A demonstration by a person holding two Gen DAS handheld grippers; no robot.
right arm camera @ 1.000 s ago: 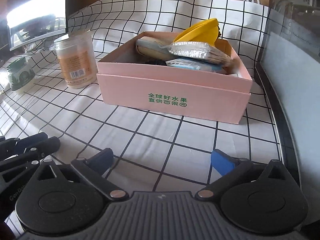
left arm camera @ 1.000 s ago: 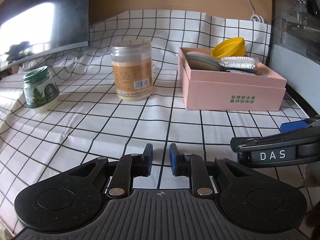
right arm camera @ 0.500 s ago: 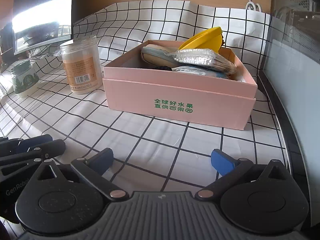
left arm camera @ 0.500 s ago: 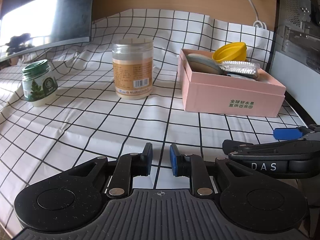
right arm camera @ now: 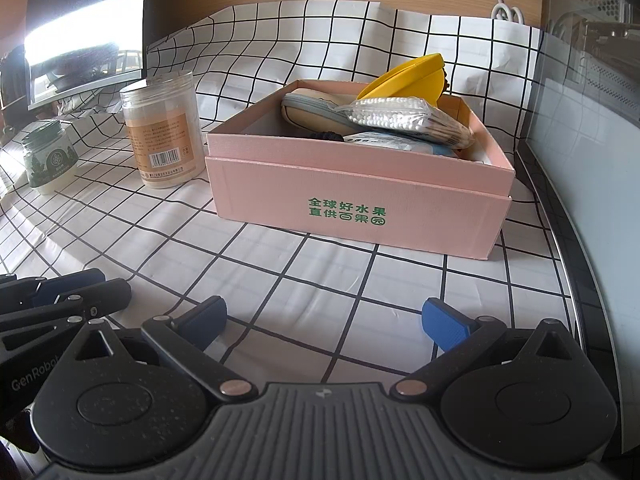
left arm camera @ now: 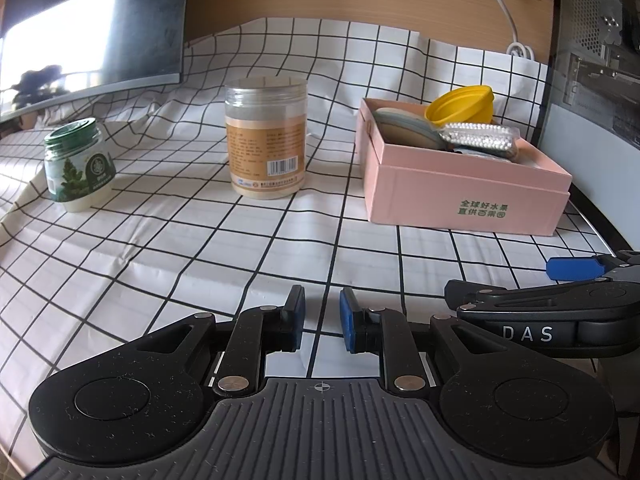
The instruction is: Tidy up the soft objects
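A white cloth with a black grid covers the table and climbs the wooden back wall; a broad stretch of it lies bare between the grippers and the objects behind. On the right a grey panel with a dark strip at its foot closes off the table edge, just beside the pink cardboard box with green lettering.

The left gripper hangs low over the bare cloth with its blue-padded jaws drawn to a narrow gap, nothing between them. The right gripper stands with its jaws spread wide, also holding nothing, facing the box from well apart; in the left wrist view it shows side-on at the right edge.

The soft things sit inside the box: a yellow silicone bowl tilted at the back, a beige zippered pouch, a clear bag of cotton swabs on top, and a pale blue packet beneath. A small dark item under the pouch is too hidden to name.

Left of the box stand a clear plastic jar with an orange label and, farther left, a small green-lidded jar. A dark monitor is cut off at the upper left.
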